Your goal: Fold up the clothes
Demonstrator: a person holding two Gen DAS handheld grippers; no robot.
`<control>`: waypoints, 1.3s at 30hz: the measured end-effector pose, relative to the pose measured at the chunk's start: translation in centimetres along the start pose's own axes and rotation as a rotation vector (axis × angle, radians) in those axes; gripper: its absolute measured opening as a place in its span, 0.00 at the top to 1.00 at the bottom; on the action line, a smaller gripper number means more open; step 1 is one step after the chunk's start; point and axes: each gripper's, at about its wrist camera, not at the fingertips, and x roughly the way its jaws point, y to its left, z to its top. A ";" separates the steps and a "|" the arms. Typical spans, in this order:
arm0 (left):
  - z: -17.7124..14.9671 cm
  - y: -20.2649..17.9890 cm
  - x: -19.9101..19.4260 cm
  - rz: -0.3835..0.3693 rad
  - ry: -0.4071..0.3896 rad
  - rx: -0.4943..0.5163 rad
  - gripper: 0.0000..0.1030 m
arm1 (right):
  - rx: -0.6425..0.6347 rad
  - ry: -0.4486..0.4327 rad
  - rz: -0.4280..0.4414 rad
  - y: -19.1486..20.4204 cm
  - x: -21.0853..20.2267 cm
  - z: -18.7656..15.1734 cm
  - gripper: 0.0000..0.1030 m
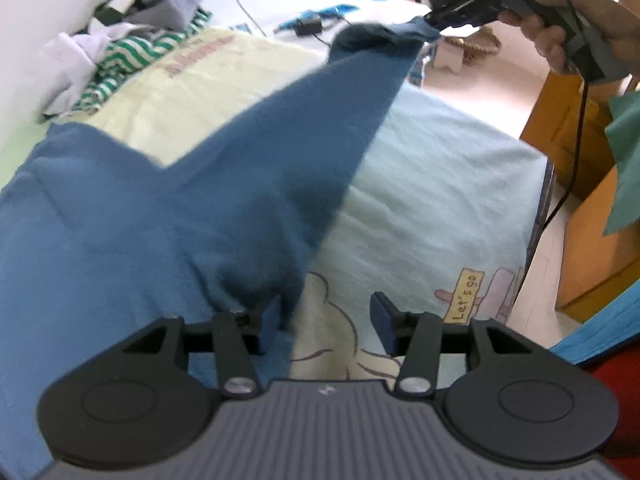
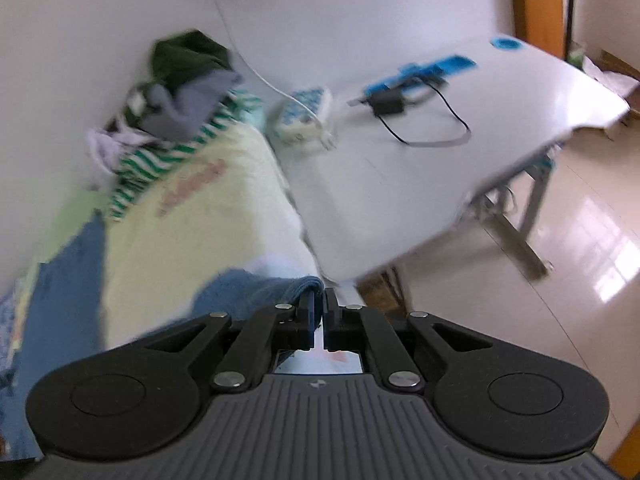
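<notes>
Left gripper [image 1: 326, 322] jaws apart, nothing pinched — blue garment [image 1: 168, 216] just beside its left finger, spread on the bed [image 1: 440, 184]. Right gripper [image 1: 434, 20] clamped on its far corner, held up. Soft, light, droopy: take hems or corners. Beyond — clothes pile [image 1: 132, 36] crowds the bed's far end.

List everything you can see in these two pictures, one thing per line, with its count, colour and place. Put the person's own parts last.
blue garment: one, blue, on the bed, one end lifted
bed sheet: one, pale blue and yellow, under the garment
clothes pile: one, green, grey and striped, by the wall
white table: one, beyond the bed
black adapter: one, on the table
left gripper: fingers open, garment edge beside one
right gripper: fingers shut on the garment's end
hand: one, holding the right gripper
</notes>
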 end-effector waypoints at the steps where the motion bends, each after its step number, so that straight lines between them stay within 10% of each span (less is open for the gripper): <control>1: 0.0 -0.1 0.2 -0.005 0.001 0.000 0.43 | -0.024 0.016 -0.008 0.1 0.7 -0.4 0.97; 9: -0.2 -0.1 -2.2 -0.023 -0.020 -0.034 0.43 | -0.479 -0.146 -0.090 3.4 -0.1 -3.9 0.63; 17: -4.3 3.2 -6.8 0.047 0.064 -0.112 0.42 | -1.279 -0.413 -0.136 7.9 -0.3 -10.7 0.64; 21: -5.4 4.0 -7.9 0.070 0.086 -0.162 0.42 | -1.395 -0.420 -0.074 8.4 0.2 -11.1 0.92; 27: -3.1 1.5 -6.2 0.094 -0.002 -0.071 0.41 | -1.099 -0.295 0.027 8.1 -0.9 -5.7 0.97; 39: 0.0 -0.1 0.0 0.025 0.017 0.065 0.52 | 0.082 -0.036 0.250 -2.9 -1.9 5.0 0.98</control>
